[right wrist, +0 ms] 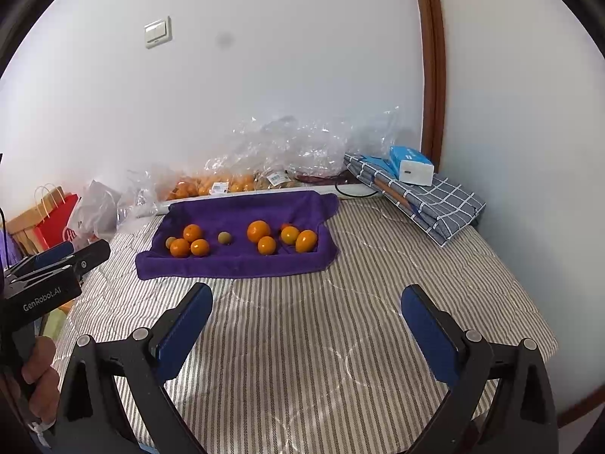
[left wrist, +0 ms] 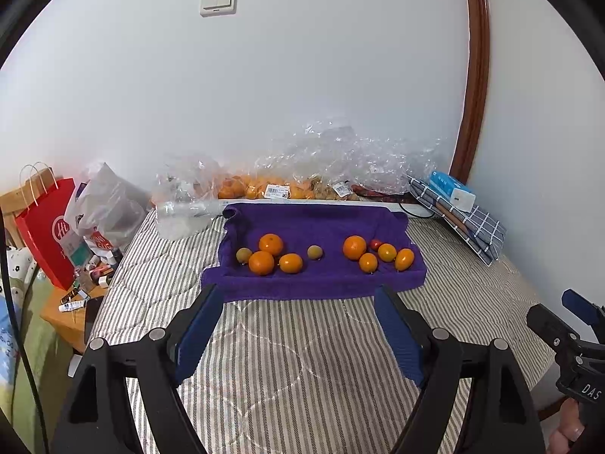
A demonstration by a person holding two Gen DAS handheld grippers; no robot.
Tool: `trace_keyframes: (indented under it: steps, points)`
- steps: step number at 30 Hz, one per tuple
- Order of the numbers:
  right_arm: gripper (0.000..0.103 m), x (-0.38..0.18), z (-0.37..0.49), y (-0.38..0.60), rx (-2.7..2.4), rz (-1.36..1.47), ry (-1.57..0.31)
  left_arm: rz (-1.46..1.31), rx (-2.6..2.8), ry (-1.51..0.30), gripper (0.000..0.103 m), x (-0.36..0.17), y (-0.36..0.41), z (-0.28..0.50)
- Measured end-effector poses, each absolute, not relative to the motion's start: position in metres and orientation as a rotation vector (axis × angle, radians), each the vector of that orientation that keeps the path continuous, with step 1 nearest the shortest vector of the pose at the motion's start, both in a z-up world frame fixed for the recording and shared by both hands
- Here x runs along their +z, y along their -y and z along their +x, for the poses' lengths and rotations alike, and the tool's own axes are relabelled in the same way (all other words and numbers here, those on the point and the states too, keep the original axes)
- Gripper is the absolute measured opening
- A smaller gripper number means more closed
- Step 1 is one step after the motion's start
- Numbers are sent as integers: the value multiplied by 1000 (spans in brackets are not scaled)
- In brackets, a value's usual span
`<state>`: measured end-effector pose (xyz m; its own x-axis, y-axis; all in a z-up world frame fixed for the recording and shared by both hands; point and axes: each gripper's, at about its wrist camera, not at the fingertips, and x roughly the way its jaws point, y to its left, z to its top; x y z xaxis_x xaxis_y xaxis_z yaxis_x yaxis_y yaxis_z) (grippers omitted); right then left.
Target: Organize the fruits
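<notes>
My left gripper (left wrist: 298, 325) sits lower centre with its jaws spread wide and empty. Centre frame, the fruits (left wrist: 321, 255) lie on the purple towel (left wrist: 314, 283). My right gripper (right wrist: 306, 321) gapes empty too.

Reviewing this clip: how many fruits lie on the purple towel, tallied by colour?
On the purple towel:
Orange fruits: 7
Greenish-brown fruits: 2
Red fruit: 1, partly hidden behind the orange ones
Total: 10
</notes>
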<state>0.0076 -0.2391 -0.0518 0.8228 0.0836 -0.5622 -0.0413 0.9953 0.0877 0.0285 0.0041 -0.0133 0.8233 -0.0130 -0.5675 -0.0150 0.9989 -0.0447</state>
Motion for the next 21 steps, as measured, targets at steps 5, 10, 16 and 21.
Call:
trace_keyframes:
  steps: [5, 10, 16, 21]
  points:
    - [99, -51, 6, 240, 64, 72, -597, -47, 2, -601, 81, -11, -3, 27]
    - [99, -51, 6, 241, 70, 75, -599, -47, 1, -601, 81, -10, -3, 27]
    - [99, -52, 8, 241, 77, 79, -599, -44, 3, -601, 81, -9, -1, 26]
    - [99, -51, 9, 240, 79, 72, -596, -43, 7, -598, 82, -8, 0, 25]
